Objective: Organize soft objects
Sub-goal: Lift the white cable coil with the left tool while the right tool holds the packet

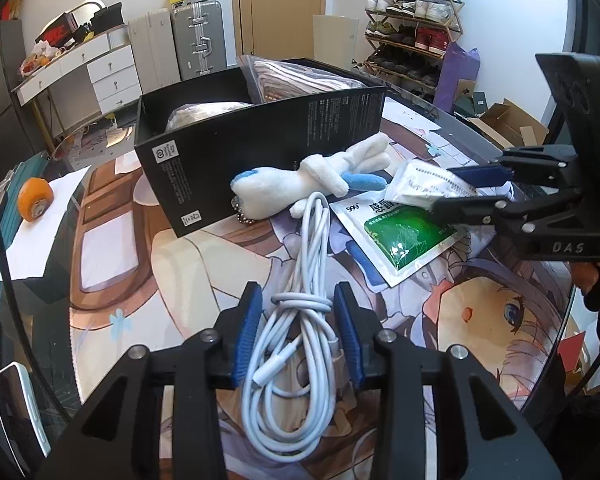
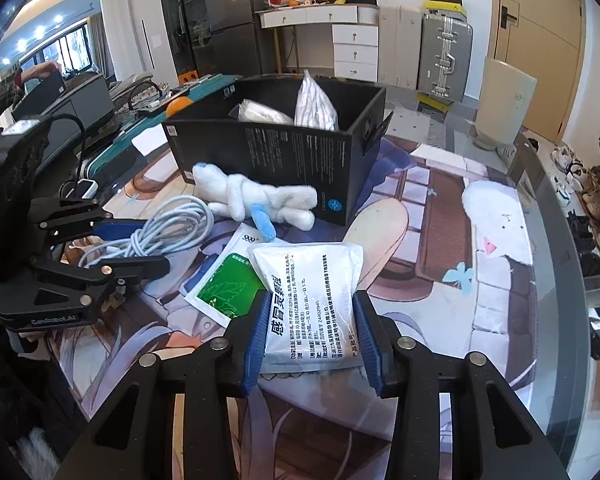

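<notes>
Left gripper (image 1: 296, 292): set narrow, blue pads either side of the cable (image 1: 300, 240) right at its knot, low centre of the left view. Can't tell if actually pinching or just straddling. Right gripper (image 2: 312, 300): closed on the white packet (image 2: 308, 280), pads pressing both side edges, low centre of the right view.

Outward from there: green sachet (image 2: 228, 284) flat on the mat (image 2: 420, 240), partly under the packet. Plush (image 1: 300, 184) just past the cable's far loop, lying against the black box (image 1: 260, 132) in the middle of the frame. Presumably the box as the drop spot, since already holding two bags (image 2: 316, 104).

Handling guesses:
- Cable: light, floppy, loops free to slide. Best grabbed at the knot, otherwise likely to trail strands.
- Packet: light, squashy, glossy film, so a bit slippery. Better held across the middle than by a corner. Too hard a squeeze and probably just buckles.
- Plush: soft and forgiving, fine around the body.

View differences:
- Left view: cable's full run and plugs down between the fingers, and the packet's near end tipped up in the right gripper's fingers.
- Right view: inside of the box, packet print, and the left gripper side-on with cable between its fingers. No help on the pinch question either.
</notes>
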A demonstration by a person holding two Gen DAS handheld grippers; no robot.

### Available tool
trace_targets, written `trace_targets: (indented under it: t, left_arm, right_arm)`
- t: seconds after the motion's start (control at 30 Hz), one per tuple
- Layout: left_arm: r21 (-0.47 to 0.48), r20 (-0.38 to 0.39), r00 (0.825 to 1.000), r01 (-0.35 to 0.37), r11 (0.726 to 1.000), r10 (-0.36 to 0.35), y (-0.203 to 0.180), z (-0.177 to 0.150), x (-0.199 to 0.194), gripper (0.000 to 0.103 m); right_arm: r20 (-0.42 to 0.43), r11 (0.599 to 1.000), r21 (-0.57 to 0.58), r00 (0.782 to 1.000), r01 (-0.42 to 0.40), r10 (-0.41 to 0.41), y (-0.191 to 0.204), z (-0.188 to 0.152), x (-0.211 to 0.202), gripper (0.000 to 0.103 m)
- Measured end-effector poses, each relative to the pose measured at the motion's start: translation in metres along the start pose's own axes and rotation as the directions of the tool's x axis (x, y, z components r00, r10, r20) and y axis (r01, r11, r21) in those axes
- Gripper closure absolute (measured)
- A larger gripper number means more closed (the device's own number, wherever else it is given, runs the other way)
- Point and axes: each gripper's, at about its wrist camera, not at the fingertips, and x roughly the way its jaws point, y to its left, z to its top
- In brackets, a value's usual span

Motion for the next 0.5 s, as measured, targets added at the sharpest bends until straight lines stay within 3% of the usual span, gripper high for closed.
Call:
trace_targets:
  t: [0.5]
  left_arm:
    - [-0.017,0.035,0.999,0.026,1.0,-0.026,0.002,-0.001,-0.009,0.077]
  right_arm:
    - [0.075,1.0,-0.011,0.997,0.007,-0.006,-0.002,0.004,-0.028,0.062]
